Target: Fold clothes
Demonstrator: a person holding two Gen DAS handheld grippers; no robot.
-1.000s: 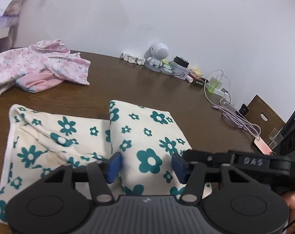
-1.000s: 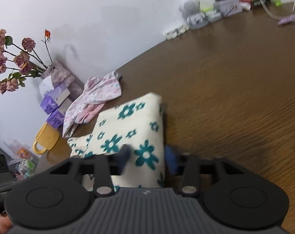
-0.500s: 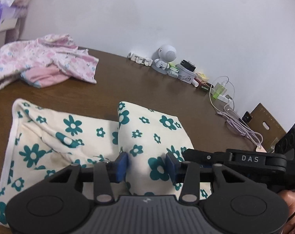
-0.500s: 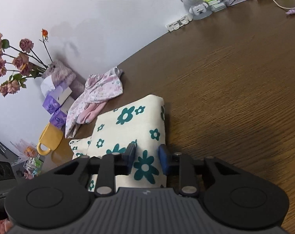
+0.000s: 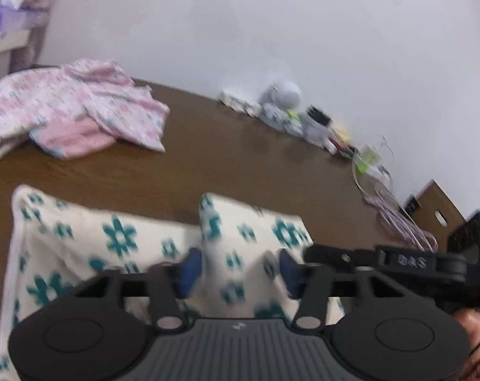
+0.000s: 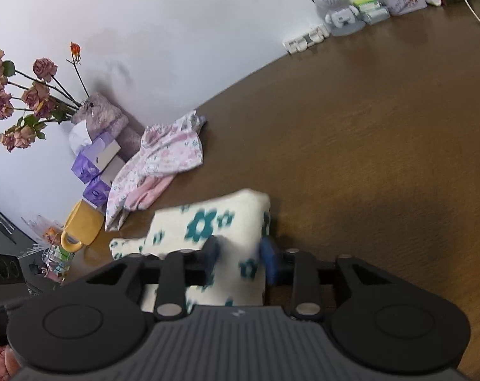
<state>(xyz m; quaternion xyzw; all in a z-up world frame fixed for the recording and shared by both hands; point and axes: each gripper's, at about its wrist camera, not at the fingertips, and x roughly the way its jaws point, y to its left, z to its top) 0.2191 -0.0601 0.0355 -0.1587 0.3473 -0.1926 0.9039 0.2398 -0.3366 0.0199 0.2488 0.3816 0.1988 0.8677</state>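
Pink floral clothes [image 5: 71, 117] heaped far left on the desk [image 5: 240, 155]. Cream teal-flower garment [image 5: 119, 238] up front; left hand-held gripper [image 5: 236, 268] wide open around its fold, right hand-held gripper [image 6: 240, 258] open too, straddling its edge

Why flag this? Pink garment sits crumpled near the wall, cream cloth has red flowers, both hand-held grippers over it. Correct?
One error: the flowers on the cream cloth are teal, not red, as the right wrist view shows. The rest holds: pink garment crumpled near the wall, left hand-held gripper and right hand-held gripper over the cloth.
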